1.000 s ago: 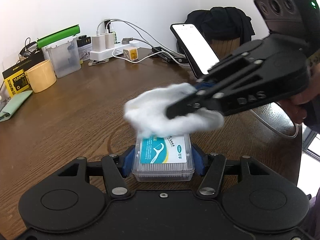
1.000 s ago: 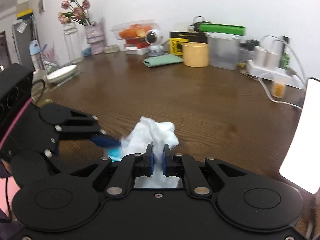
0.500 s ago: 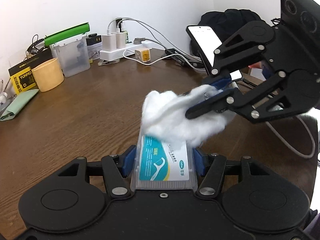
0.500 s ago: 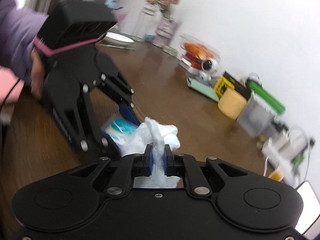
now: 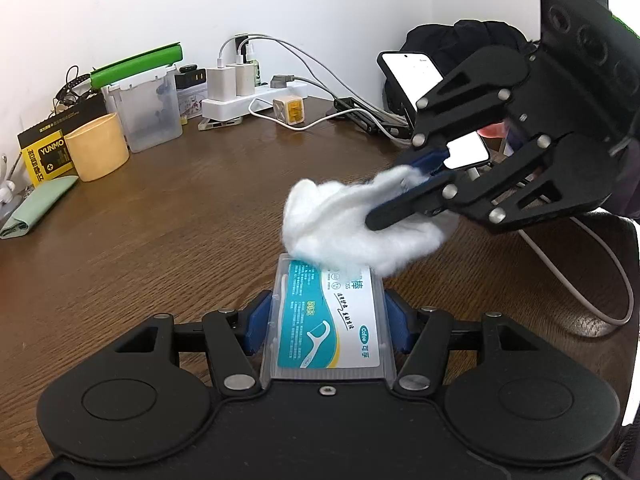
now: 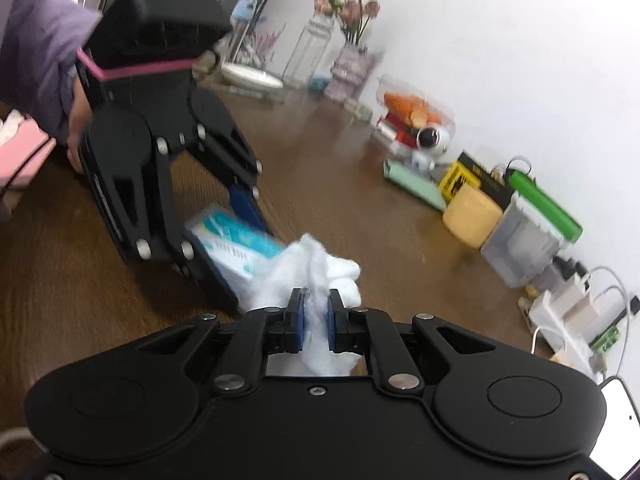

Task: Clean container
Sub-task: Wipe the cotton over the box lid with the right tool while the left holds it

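Note:
My left gripper (image 5: 326, 320) is shut on a clear plastic floss-pick container (image 5: 326, 324) with a teal and white label, held above the brown table (image 5: 160, 232). My right gripper (image 6: 315, 312) is shut on a wad of white cotton (image 6: 316, 276). In the left wrist view the right gripper (image 5: 404, 192) comes in from the right and presses the cotton (image 5: 352, 224) on the container's far end. In the right wrist view the left gripper (image 6: 224, 240) holds the container (image 6: 236, 246) tilted, its near edge under the cotton.
Along the wall stand a yellow cup (image 5: 96, 148), a clear box with a green lid (image 5: 148, 116), a power strip with chargers (image 5: 248, 96) and cables. A lit phone (image 5: 416, 76) stands at the right. A green cloth (image 5: 36, 206) lies at the left.
The container has tilted further, its label facing up more, and both grippers have shifted. The cotton has slid to the container's far end.

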### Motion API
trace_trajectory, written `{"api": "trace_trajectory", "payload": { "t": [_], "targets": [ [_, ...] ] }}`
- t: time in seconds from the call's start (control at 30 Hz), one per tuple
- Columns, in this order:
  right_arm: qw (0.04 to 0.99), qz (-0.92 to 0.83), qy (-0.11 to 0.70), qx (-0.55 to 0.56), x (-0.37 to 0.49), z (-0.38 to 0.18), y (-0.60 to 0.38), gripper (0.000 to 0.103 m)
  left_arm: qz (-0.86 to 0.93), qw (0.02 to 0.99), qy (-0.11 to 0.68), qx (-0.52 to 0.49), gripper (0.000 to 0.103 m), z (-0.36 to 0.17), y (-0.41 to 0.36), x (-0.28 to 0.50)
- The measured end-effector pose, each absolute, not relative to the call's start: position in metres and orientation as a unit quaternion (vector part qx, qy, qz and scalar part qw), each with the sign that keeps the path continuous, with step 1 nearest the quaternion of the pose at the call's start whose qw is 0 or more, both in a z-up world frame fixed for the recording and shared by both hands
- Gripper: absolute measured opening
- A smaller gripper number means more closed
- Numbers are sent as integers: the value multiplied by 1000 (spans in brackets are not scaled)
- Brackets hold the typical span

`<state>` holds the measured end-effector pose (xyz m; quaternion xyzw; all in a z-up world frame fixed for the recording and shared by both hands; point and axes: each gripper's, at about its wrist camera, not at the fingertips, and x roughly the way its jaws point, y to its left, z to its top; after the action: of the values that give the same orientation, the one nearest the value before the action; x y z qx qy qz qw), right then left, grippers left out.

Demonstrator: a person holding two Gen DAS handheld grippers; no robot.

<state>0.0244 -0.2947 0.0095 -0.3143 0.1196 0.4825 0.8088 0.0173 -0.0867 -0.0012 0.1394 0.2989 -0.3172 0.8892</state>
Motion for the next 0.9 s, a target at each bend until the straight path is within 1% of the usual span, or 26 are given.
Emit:
{"api": "trace_trajectory", "payload": {
  "t": [0.2, 0.33, 0.53, 0.6, 0.7, 0.77, 0.83, 0.9],
  "targets": [
    [817, 491, 112, -283, 10, 30, -289, 11, -331, 884, 293, 152, 58, -1, -89, 8],
    [822, 495, 131, -249, 2, 32, -285, 11, -353, 876, 276, 179, 58, -2, -92, -9],
    [851, 456, 187, -182, -5, 26, -300, 10, -375, 866, 278, 180, 57, -3, -86, -22],
    [870, 413, 236, -134, -1, 26, -299, 9, -382, 863, 285, 166, 57, -4, -85, -22],
    [867, 416, 267, -55, -3, 30, -298, 9, -388, 860, 288, 167, 57, -4, -87, -25],
    [861, 420, 282, -49, -3, 31, -287, 9, -384, 862, 288, 165, 58, -5, -88, -26],
    [858, 418, 293, -64, -1, 27, -273, 9, -373, 866, 289, 163, 61, -5, -88, -26],
    [858, 408, 304, -76, 3, 21, -265, 9, -367, 869, 292, 160, 62, -5, -86, -27]
  ]
}}
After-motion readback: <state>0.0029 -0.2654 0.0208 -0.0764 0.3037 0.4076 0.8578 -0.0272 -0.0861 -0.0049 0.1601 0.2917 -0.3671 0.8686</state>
